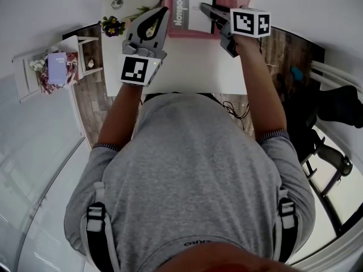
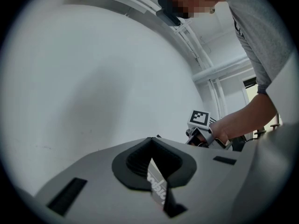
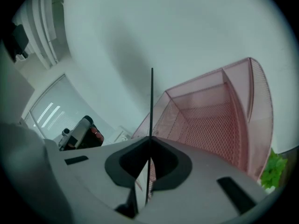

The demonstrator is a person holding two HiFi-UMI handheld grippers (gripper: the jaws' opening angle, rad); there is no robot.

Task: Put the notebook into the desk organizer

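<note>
A white notebook with dark lettering is held flat over the pink mesh desk organizer at the far edge of the table. My left gripper is shut on the notebook's left edge. In the left gripper view, the printed cover runs down between the left gripper's closed jaws. My right gripper is shut on the right edge. In the right gripper view the notebook appears edge-on as a thin dark line above the right gripper, with the organizer just beyond.
The white table stands against a white wall. A flower pot sits at its left corner. A small white shelf with a purple book is on the floor at left. Dark chair legs are at right. A green plant borders the organizer.
</note>
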